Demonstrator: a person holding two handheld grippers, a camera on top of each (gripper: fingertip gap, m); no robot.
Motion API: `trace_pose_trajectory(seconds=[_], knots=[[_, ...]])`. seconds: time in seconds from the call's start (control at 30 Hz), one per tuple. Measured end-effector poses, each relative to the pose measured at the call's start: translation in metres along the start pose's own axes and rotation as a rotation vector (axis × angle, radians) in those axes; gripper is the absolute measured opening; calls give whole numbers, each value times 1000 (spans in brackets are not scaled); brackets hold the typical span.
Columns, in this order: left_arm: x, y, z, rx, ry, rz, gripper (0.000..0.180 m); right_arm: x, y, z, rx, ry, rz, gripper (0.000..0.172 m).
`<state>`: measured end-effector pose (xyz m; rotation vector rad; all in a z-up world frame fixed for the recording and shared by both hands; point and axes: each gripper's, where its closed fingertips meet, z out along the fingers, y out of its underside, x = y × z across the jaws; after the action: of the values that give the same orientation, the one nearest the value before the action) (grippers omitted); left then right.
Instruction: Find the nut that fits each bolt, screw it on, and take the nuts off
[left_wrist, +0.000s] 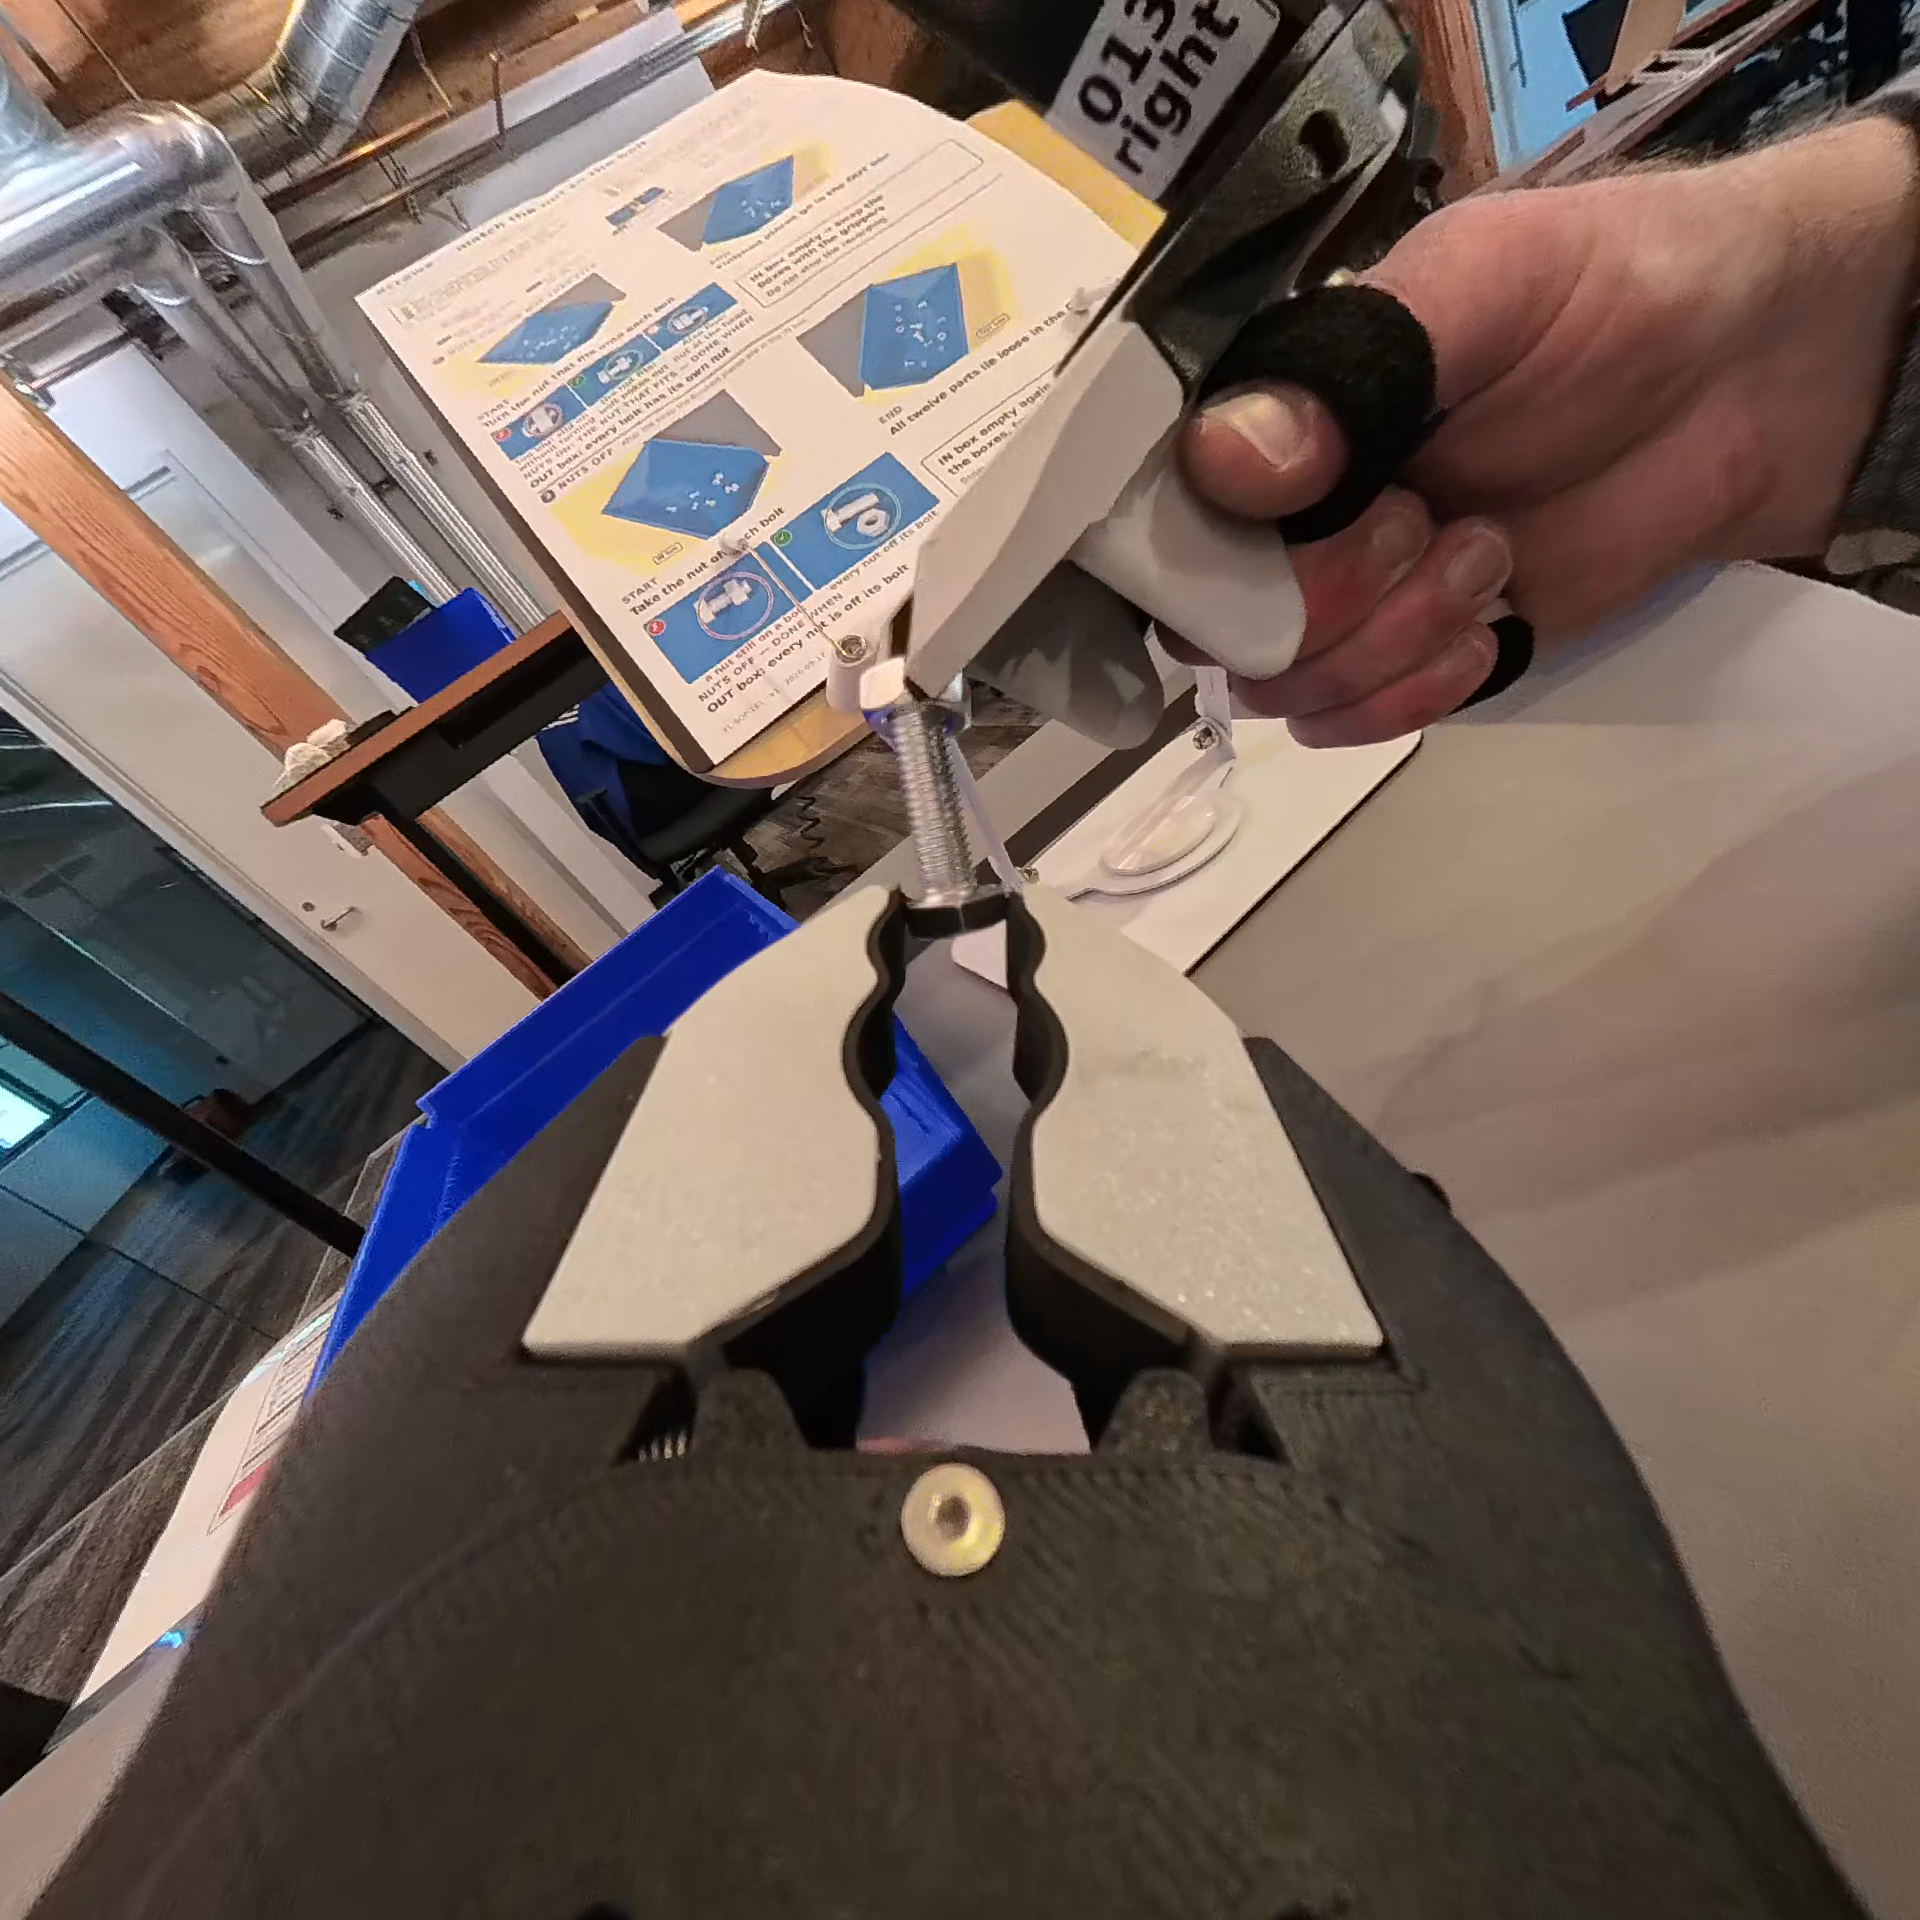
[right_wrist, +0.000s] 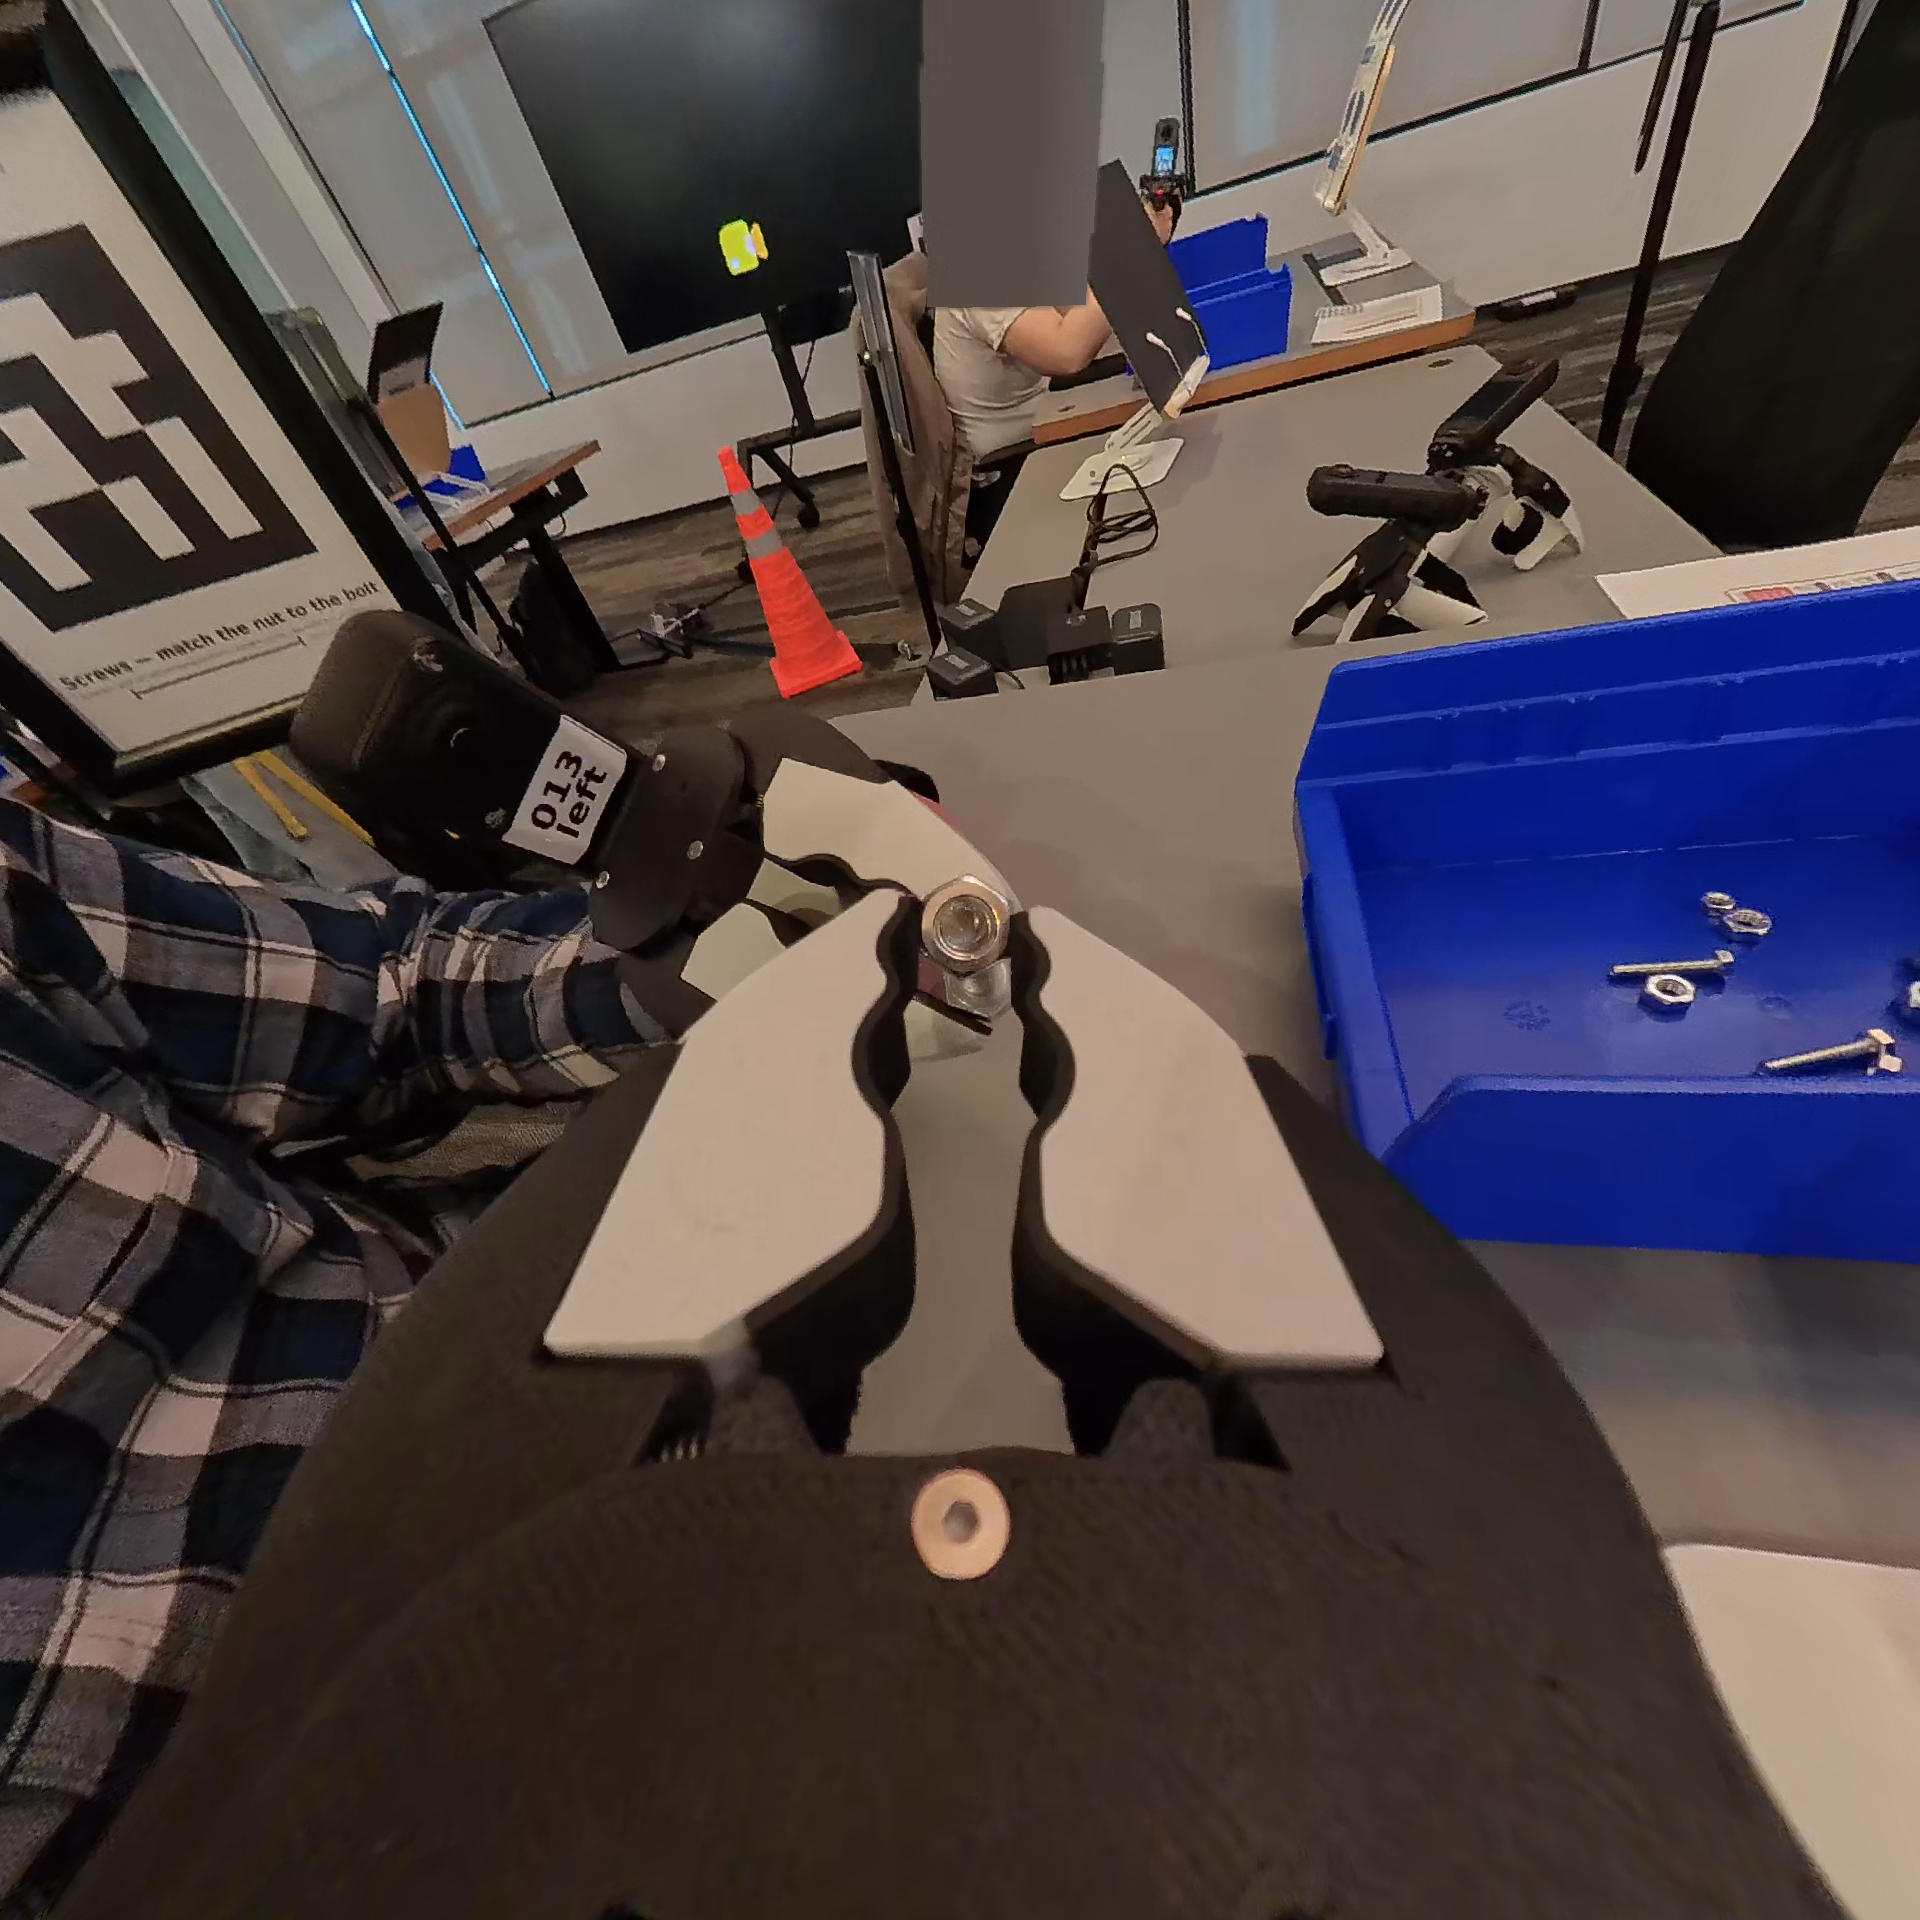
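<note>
Orange traffic cone (right_wrist: 781, 592), dark monitor (right_wrist: 707, 156).

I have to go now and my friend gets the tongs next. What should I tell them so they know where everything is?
Left tongs: shut on the bolt by its hex head.
Right tongs: shut on the nut at the bolt's far end.
The two are held together in the air, over the grey table.
Blue bin on the right: more loose bolts and nuts inside.
How far the nut is threaded on cannot be told.
Left: finish this pair, then do the bin's parts.
</note>
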<state>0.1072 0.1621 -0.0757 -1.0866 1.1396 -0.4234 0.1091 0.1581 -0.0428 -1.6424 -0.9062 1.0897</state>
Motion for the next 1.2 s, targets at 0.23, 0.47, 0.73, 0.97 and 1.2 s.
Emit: trace_pose_trajectory(seconds=[0.23,0.47,0.73,0.97,1.2], knots=[[4,2,2,-10,33,-23,17,-2,2,2,-34,26,-47,17],[4,2,3,2,51,-63,17,0,2,1,-24,31,-33,17],[5,2,3,11,77,-98,17,2,2,1,-20,29,-25,17],[5,3,3,11,87,-105,17,3,2,1,-9,19,1,17],[-4,5,0,27,86,-164,17,9,-3,-7,-3,36,-9,17]])
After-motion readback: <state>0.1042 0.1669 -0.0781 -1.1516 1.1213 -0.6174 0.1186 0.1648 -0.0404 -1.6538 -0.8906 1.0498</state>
